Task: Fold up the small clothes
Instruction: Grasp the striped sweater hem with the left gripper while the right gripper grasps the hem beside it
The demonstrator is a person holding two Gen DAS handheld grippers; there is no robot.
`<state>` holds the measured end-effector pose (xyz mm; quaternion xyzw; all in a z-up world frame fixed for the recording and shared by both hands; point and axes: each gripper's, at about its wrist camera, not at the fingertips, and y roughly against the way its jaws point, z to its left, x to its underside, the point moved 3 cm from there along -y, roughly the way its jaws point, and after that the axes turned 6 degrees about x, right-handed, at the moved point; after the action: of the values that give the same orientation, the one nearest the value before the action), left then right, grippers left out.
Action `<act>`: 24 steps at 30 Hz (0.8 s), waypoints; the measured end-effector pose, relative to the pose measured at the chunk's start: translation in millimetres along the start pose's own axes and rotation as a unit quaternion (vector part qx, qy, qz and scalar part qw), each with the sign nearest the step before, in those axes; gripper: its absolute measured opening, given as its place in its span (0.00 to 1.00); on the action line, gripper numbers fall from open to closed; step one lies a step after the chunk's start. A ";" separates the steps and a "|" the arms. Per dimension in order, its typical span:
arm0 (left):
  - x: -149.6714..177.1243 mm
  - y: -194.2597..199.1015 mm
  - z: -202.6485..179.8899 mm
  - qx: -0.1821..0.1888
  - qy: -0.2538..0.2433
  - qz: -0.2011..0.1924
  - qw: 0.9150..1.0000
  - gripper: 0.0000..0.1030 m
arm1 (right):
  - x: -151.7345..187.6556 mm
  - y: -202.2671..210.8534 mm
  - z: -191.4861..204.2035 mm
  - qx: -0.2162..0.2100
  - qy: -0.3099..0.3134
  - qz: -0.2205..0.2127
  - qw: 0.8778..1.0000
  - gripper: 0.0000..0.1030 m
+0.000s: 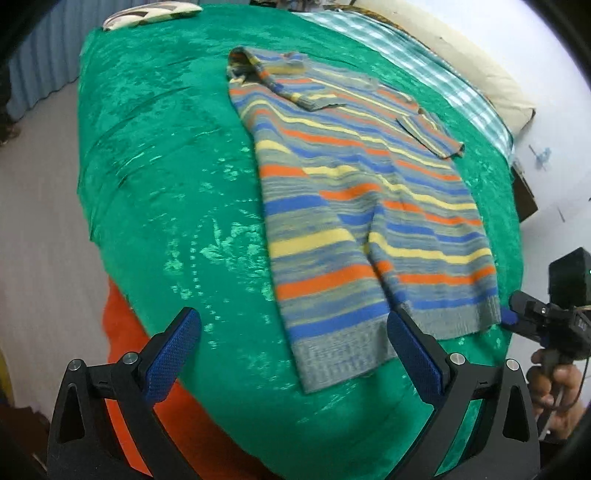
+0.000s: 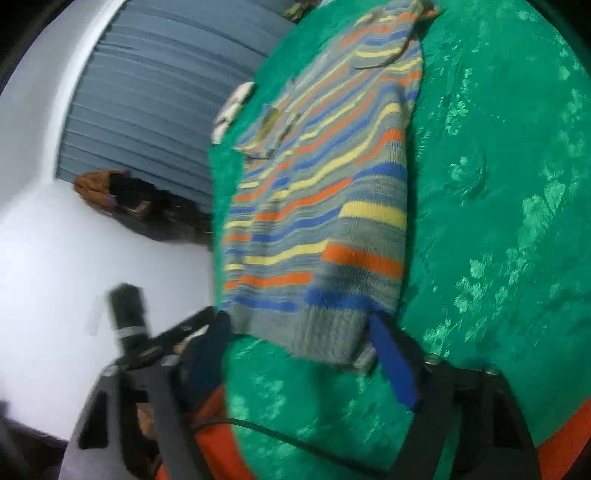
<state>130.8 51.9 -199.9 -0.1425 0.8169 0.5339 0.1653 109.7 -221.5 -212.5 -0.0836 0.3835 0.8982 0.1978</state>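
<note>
Hovering: left claw (image 1: 293, 354) spread, empty; right claw (image 2: 301, 354) spread astride sweater (image 2: 325, 206) hem, pinching nothing

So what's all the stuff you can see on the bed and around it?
Sweater: one, striped grey, blue, yellow, orange; flat on the bed, sleeves folded in.
Bedspread: one, shiny green; under the sweater.
Orange sheet: one; below the bedspread's near edge.
Checked cloth: one, green and white; far side.
Pillow: one, pale, patterned; far corner.
Curtain: one, blue-grey; by the wall.
Left gripper: black, blue pads, open, near the hem.
Right gripper: open at the hem's corner.
</note>
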 end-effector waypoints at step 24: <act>-17.9 18.8 4.9 -0.028 -0.012 0.000 1.000 0.02 | -8.8 38.2 114.5 0.276 0.347 -0.044 0.895 0.06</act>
<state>139.9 64.7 -178.7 -0.1409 0.7994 0.5583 0.1714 101.8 -165.4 -105.6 -0.3490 0.6560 0.6606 0.1071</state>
